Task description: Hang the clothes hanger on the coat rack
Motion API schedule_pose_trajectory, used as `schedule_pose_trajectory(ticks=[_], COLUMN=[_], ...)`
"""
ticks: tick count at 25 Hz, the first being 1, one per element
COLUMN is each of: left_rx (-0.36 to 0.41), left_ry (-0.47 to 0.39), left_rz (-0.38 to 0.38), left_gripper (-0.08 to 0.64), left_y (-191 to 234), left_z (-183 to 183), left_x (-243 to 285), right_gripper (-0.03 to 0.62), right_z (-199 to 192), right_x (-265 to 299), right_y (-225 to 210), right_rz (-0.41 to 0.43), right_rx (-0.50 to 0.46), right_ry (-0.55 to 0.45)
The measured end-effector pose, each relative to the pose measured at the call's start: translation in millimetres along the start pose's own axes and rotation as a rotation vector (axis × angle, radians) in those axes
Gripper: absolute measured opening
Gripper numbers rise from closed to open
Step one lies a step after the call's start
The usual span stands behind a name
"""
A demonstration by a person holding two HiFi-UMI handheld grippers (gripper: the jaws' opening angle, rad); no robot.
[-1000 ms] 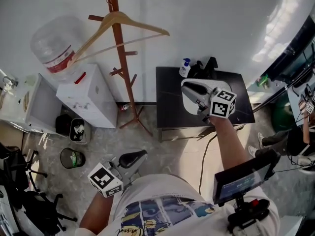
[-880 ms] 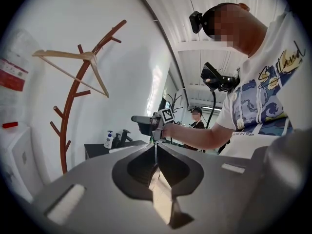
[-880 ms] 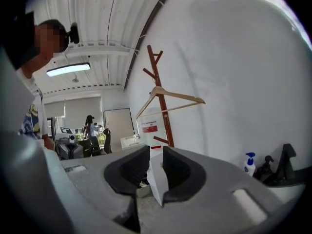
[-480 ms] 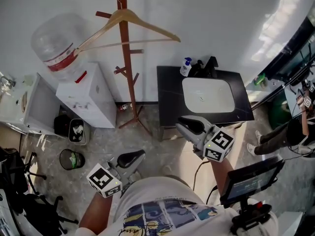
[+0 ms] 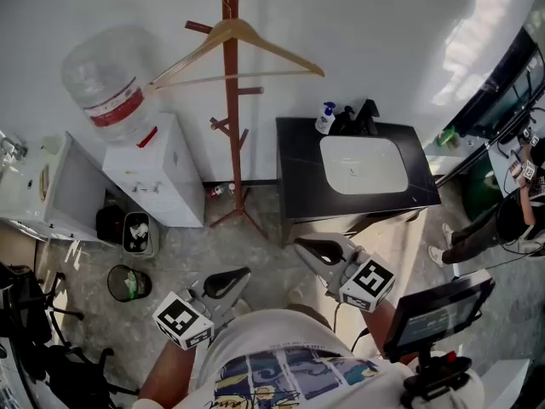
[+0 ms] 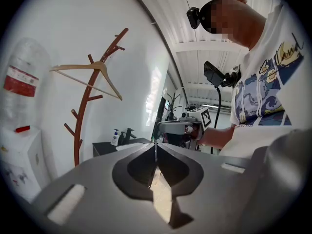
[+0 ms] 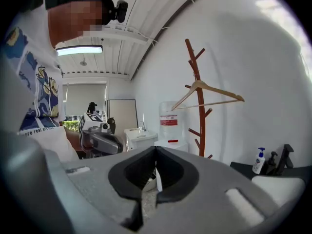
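Observation:
A wooden clothes hanger (image 5: 238,45) hangs by its hook on the top of the reddish-brown coat rack (image 5: 232,126) against the white wall. It also shows in the left gripper view as the hanger (image 6: 92,72) on the rack (image 6: 85,126), and in the right gripper view as the hanger (image 7: 207,94) on the rack (image 7: 200,111). Both grippers are low, near the person's body and far from the rack. My left gripper (image 5: 241,273) is shut and empty (image 6: 155,147). My right gripper (image 5: 300,246) is closing, its jaws together with nothing between them (image 7: 156,150).
A white water dispenser (image 5: 157,177) with a large bottle stands left of the rack. Right of the rack is a black cabinet (image 5: 294,173) with a white basin (image 5: 362,164) and a soap bottle (image 5: 324,118). Two bins (image 5: 129,281) sit on the floor at the left. A screen (image 5: 434,313) hangs by my right arm.
My right gripper drew back from over the white basin to a spot close to the body. The left gripper shifted slightly. The hanger stayed on the rack.

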State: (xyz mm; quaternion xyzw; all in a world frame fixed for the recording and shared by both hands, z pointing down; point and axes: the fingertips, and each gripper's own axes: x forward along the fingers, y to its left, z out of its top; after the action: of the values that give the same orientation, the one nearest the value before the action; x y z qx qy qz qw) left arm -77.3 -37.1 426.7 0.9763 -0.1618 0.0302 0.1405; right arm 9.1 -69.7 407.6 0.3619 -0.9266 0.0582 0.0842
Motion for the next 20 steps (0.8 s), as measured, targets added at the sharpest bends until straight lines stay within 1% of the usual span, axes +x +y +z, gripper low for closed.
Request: schedule_pose_trajectory(ticks=[7, 15, 20], left_rx=[0.009, 0.013, 0.013], left_ry=[0.001, 0.005, 0.007], left_rz=[-0.026, -0.053, -0.048], left_gripper=[0.014, 0.014, 0.014], left_y=[7.6, 12.4, 18.6], left_z=[-8.8, -12.6, -12.2], left_x=[-28.6, -56.4, -68.8], right_gripper=[0.000, 0.000, 0.000], right_z=[2.6, 12.7, 6.1], right_x=[13.0, 33.6, 43.7], right_y=[24.2, 59.7, 66.4], right_rz=[-0.045, -0.046, -0.058], right_rx=[-0.044, -0.067, -0.079], right_ry=[0.002, -0.001, 0.005])
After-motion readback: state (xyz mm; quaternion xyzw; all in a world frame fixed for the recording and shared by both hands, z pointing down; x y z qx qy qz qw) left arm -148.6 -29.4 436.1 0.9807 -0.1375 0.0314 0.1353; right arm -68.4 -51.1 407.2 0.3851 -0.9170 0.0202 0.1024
